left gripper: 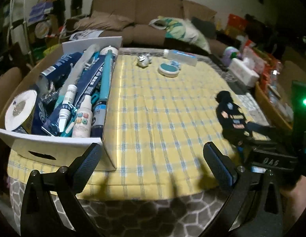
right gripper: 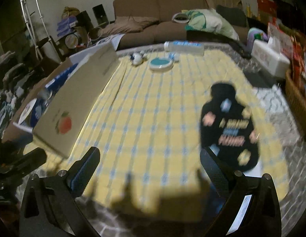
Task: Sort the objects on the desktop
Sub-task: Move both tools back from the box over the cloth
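the left gripper (left gripper: 151, 156) is held low over the near edge of a yellow checked cloth (left gripper: 162, 102), its two fingers spread wide with nothing between them. the right gripper (right gripper: 150, 158) is likewise seen wide apart and empty over the same cloth, its picture blurred. in the left wrist view the right gripper's body (left gripper: 271, 154) is seen at the right edge, just beside a black bottle (left gripper: 231, 118).

the black bottle (right gripper: 229, 126) (its label carries coloured lettering too smeared to be read) lies on the cloth near the right side, just beyond the right finger of the right gripper; whether it is touched by that finger cannot be told.

a white cardboard box (left gripper: 60, 150) stands on the left part of the cloth, filled with blue packets, tubes, small white bottles and a paper roll (left gripper: 18, 110). from the right wrist view its beige side wall (right gripper: 78, 102) with a peach print is shown.

at the far end of the cloth a round teal-topped case (left gripper: 168, 69), a small white-and-silver object (left gripper: 143, 60) and a clear bottle with a blue label (left gripper: 180, 56) are laid near each other. a white tissue box (left gripper: 244, 70) is set off the cloth to the right, and a brown sofa (left gripper: 153, 9) is seen behind the table.
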Action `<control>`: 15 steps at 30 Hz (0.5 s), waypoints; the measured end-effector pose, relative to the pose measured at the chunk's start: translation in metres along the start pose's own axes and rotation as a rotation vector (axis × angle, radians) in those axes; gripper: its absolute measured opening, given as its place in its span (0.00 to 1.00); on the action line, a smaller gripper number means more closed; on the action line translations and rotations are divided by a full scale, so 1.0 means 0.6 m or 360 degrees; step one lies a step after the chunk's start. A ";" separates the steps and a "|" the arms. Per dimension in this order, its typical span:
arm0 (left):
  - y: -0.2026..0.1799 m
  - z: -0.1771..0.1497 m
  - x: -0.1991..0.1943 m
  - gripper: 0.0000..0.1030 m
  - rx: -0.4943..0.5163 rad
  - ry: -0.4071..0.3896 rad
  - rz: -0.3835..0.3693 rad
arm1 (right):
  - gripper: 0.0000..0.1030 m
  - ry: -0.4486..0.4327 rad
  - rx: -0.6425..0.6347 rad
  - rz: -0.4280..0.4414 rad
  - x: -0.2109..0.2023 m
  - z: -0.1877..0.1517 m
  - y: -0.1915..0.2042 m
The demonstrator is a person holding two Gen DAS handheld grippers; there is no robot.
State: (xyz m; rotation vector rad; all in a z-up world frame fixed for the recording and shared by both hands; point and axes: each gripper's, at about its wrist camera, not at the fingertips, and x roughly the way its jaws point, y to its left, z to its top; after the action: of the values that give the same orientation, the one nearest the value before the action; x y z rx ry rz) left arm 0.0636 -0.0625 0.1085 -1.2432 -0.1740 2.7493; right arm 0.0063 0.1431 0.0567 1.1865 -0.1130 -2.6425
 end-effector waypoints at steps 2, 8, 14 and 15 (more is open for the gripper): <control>-0.011 0.017 0.014 1.00 -0.0020 0.0022 -0.0023 | 1.00 -0.0008 0.0000 -0.0010 0.002 0.026 -0.021; -0.042 0.013 0.020 1.00 -0.0153 0.0109 -0.0136 | 1.00 -0.0037 -0.0006 -0.0074 0.014 0.093 -0.090; -0.126 0.008 0.062 1.00 -0.0011 0.0131 -0.0278 | 1.00 -0.0056 0.0060 -0.0055 0.027 0.130 -0.153; -0.136 0.021 0.078 1.00 0.0018 0.0129 -0.0279 | 1.00 -0.0062 0.0069 -0.0056 0.027 0.132 -0.162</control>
State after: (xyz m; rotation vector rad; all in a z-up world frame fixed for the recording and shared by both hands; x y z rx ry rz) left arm 0.0282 0.0244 0.0946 -1.2694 -0.2468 2.5441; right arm -0.0814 0.2307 0.0818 1.1607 -0.1589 -2.7074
